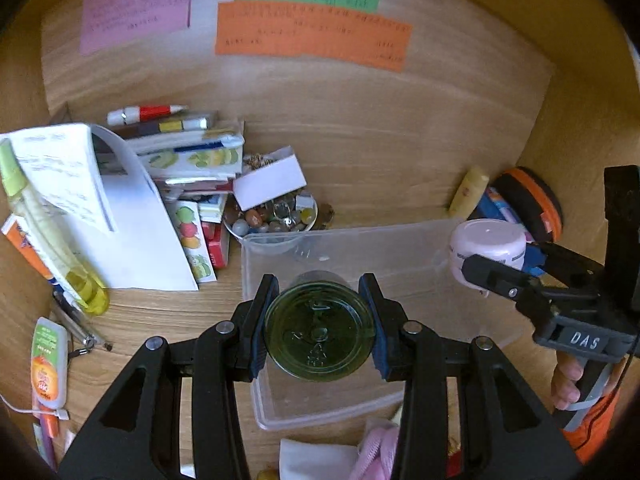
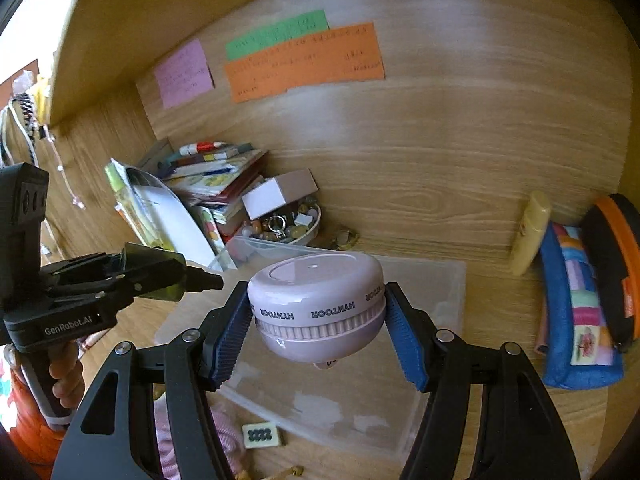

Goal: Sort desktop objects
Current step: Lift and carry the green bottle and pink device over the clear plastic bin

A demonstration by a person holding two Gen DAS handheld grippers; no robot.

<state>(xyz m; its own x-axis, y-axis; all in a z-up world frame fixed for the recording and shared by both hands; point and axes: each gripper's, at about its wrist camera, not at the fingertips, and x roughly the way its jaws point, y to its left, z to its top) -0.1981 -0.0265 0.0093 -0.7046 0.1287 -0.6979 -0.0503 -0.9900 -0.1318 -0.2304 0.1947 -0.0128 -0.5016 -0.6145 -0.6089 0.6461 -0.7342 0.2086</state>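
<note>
Wooden desk [image 1: 360, 152], cluttered at far left. We hold two items above the clear plastic bin [image 1: 400, 248]: left gripper [image 1: 319, 328] clenched on a green glass jar [image 1: 320, 330], right gripper [image 2: 320, 320] clamped on a pale pink round case [image 2: 316, 300]. Step, as we judge it: depositing. Next: lower each, loosen jaws.

Both grippers [image 1: 320, 330] [image 2: 320, 334] are rocking black frames, blue ribbed pads [image 2: 228, 344], silver screws, and the person's wearing orange sleeves [image 1: 596, 424].
</note>
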